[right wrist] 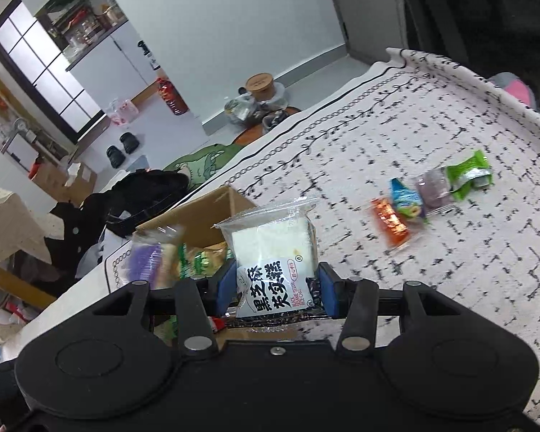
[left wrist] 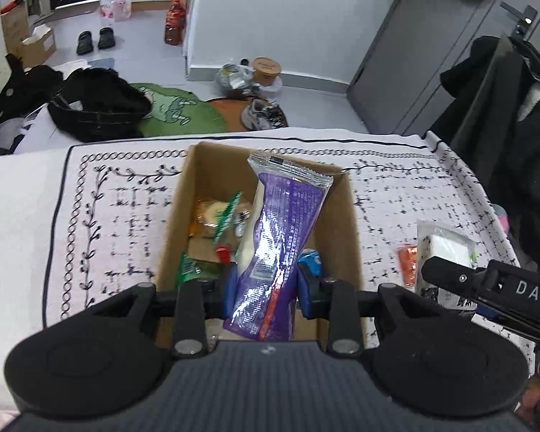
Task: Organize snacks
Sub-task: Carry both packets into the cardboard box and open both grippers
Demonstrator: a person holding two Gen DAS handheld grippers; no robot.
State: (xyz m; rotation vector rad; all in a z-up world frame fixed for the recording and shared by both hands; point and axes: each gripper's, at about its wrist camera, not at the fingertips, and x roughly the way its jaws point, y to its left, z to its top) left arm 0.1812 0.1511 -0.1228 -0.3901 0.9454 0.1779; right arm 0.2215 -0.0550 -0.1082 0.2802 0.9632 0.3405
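Clamped low between the left gripper [left wrist: 268, 289] pads, the purple snack packet [left wrist: 280, 237] hangs over the cardboard box [left wrist: 345, 223], needing only release, while the right gripper [right wrist: 275, 288], closed on the white rice-cake packet [right wrist: 273, 252], waits beside it above the surface [right wrist: 432, 270].

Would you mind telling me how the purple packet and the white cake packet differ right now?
The purple packet is long and narrow; the white cake packet is short and squarish. The purple packet is opaque with small print; the cake packet is clear on top, showing a white block, with bold black lettering below. The left gripper holds the purple packet over the box; the right gripper holds the cake packet beside it. Both are gripped.
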